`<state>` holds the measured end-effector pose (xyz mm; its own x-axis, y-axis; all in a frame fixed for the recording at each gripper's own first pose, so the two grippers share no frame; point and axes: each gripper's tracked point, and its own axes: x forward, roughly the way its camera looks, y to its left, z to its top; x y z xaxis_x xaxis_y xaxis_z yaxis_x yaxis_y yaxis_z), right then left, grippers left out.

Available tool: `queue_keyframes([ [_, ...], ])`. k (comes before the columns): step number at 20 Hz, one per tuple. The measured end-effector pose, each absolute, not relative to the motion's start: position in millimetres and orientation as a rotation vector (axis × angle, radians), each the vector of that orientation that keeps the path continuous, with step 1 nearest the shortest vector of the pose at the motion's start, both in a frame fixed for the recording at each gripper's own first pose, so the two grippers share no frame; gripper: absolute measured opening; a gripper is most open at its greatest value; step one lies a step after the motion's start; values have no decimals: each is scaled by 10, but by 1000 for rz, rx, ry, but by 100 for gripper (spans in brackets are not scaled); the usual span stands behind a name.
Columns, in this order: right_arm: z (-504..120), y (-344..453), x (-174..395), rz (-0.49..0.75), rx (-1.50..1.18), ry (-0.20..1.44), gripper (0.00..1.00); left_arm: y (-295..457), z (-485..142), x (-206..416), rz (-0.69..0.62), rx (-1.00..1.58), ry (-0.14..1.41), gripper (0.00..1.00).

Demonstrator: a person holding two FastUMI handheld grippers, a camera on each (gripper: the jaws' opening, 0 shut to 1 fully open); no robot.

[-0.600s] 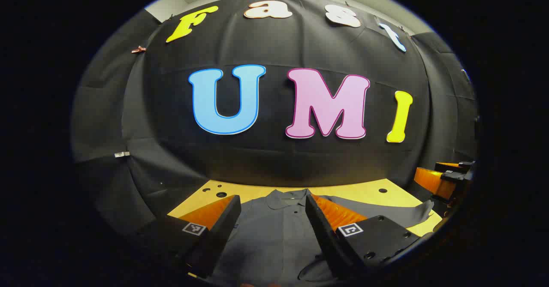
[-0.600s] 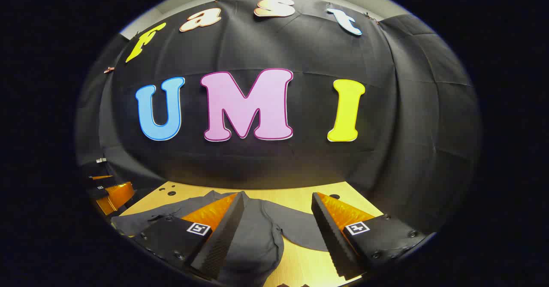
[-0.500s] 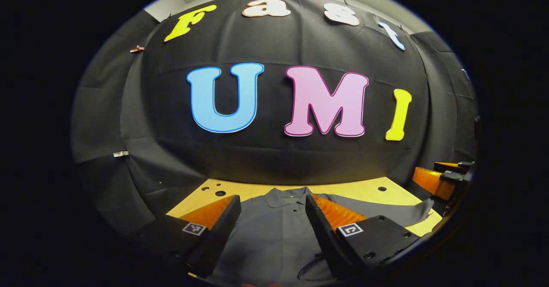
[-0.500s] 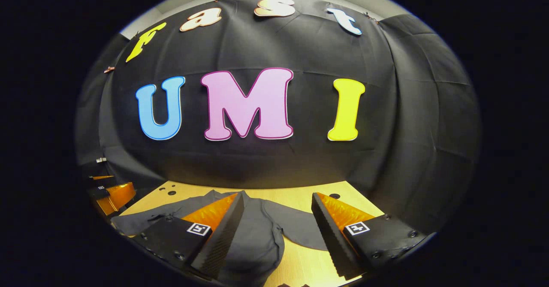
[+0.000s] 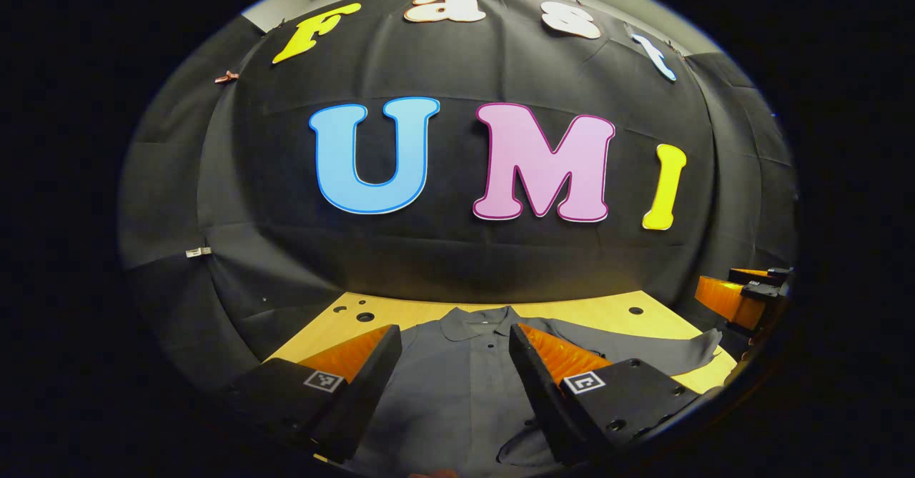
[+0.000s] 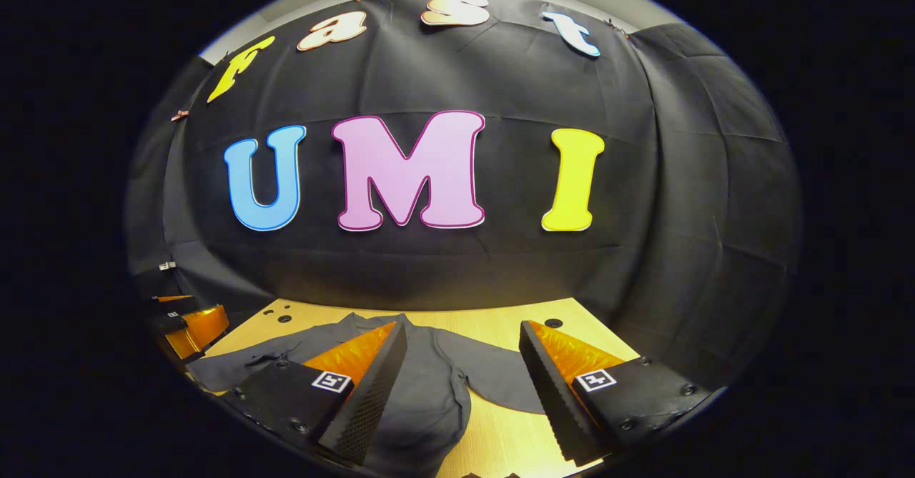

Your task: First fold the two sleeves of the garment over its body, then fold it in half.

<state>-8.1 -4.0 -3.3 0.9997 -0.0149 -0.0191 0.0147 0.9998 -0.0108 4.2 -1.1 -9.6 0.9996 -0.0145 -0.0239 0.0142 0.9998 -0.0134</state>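
Grey collared button-front shirt (image 5: pixel 457 385) is laid flat on the yellow wooden table (image 5: pixel 607 310), collar toward the black cloth wall (image 5: pixel 457 264), one sleeve (image 6: pixel 493 378) spread out sideways. Left gripper (image 5: pixel 452 378) is held above the shirt body, jaws spread, nothing pinched. Right gripper (image 6: pixel 463 385) is held over the sleeve area, jaws likewise spread.

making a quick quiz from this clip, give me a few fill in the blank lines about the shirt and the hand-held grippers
1. The grey shirt lies on a ____ table.
2. The jaws of the left hand-held gripper stand ____.
3. In the right gripper view, the sleeve between the right hand-held gripper fingers lies spread out, not yet ____.
4. The shirt's collar points toward the booth's ____.

Missing words: wooden; open; folded; wall
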Motion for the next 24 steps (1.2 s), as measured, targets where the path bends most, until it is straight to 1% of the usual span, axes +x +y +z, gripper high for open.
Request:
queue_keyframes([
  [10,-203,-158,-18,6,-46,57,98,-91,-187,20,-5,-5,34,96],
  [11,-228,-187,3,1,-49,61,98,-87,-216,21,-1,-11,36,95],
  [12,-254,-217,24,1,-49,68,98,-85,-238,25,3,-18,42,92],
  [13,-281,-246,36,0,-47,74,98,-81,-272,32,9,-24,51,96],
  [16,-361,-354,98,-6,-37,90,98,-89,-361,74,24,-29,71,96],
  [20,-569,-615,220,-45,-25,150,98,-143,-491,109,34,-30,102,96],
  [24,-733,-967,363,-115,31,183,98,-207,-671,164,33,-25,134,96],
])
